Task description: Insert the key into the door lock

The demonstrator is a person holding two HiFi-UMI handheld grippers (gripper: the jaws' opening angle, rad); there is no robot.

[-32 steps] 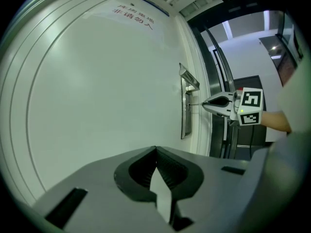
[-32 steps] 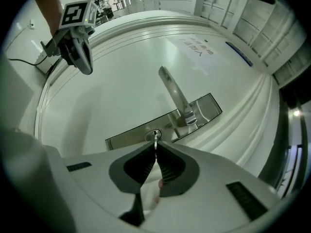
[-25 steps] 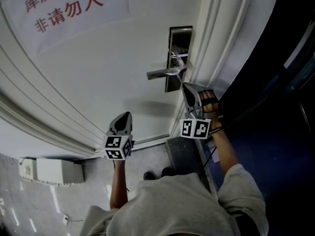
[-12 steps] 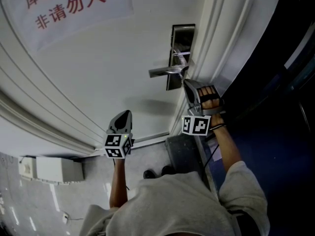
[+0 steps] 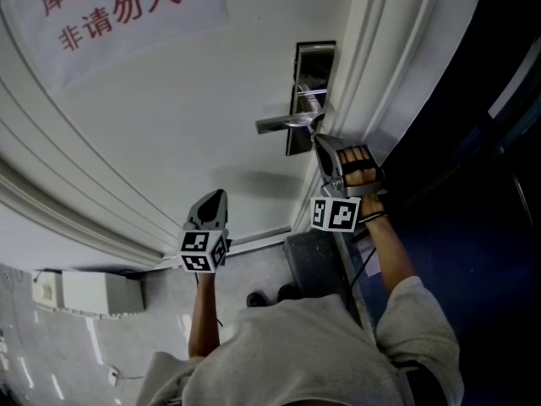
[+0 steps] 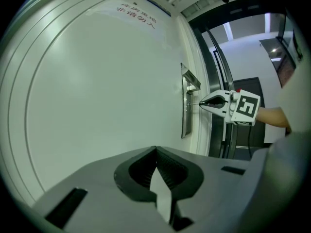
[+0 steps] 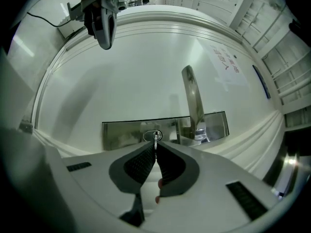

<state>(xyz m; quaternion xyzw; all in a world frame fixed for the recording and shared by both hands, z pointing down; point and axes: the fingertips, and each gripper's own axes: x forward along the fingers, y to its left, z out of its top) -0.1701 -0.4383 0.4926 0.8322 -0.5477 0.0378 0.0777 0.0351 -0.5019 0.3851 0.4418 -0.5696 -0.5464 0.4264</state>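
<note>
The jaws of the right gripper (image 7: 155,148) are pressed together on the key (image 7: 155,140), and only its thin metal blade is seen in front of them. The blade is pointed straight at the round keyhole (image 7: 152,135), and its tip meets the keyhole. How deep the blade sits inside cannot be told. The keyhole is set in a shiny metal plate (image 7: 119,134), which is mounted near the edge of the white door (image 7: 146,67). The lever handle (image 7: 192,98) is fixed on the same plate, just beside the keyhole, and it is not touched by the right gripper. In the head view, this gripper is gripped by a hand (image 5: 362,174) close to the door frame.

The jaws of the left gripper (image 6: 156,150) are closed as well, and nothing is held between them. This gripper is kept in front of the plain door panel, well apart from the plate and from the right gripper. It is not in contact with the door. A paper sign (image 5: 110,11) with red characters is stuck on the door, far from the plate.
</note>
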